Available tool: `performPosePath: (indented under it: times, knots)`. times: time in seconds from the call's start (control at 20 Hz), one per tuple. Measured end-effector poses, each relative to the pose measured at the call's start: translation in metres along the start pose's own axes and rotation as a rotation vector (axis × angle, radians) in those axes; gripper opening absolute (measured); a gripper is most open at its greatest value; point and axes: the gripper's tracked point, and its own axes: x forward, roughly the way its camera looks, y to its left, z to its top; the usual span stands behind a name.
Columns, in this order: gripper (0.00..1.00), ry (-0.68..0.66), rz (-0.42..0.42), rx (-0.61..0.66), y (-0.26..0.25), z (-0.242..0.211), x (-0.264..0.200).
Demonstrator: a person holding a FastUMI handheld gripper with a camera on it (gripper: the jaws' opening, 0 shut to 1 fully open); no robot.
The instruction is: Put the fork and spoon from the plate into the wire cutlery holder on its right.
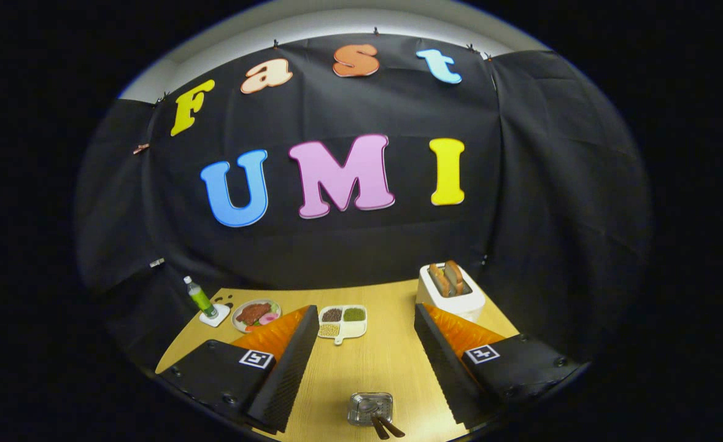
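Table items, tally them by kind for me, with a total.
Bottles: 1, green bottle on a coaster
Coasters: 1
Food dishes: 2, plate, divided tray
Toasters: 1
Cutlery holders: 1, between the open gripper fingers
Total: 6

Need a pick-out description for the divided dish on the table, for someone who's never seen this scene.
On the wooden table, look beyond the open tool, toward the black cloth wall. The divided dish is white and lies between a plate of food and a white toaster. Its compartments hold separate piles of small dark, green and pale grains, unlike anything beside it.
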Motion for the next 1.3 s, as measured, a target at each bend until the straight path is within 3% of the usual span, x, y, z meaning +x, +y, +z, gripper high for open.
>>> performPosePath:
  times: [0.2, 0.35, 1.3]
  knots:
    - [0.99, -0.146, -0.047, -0.018, -0.011, 0.051, -0.023]
    - [0.99, -0.186, -0.032, -0.017, -0.009, 0.063, -0.035]
    - [0.99, -0.185, 0.057, -0.034, 0.003, 0.061, -0.013]
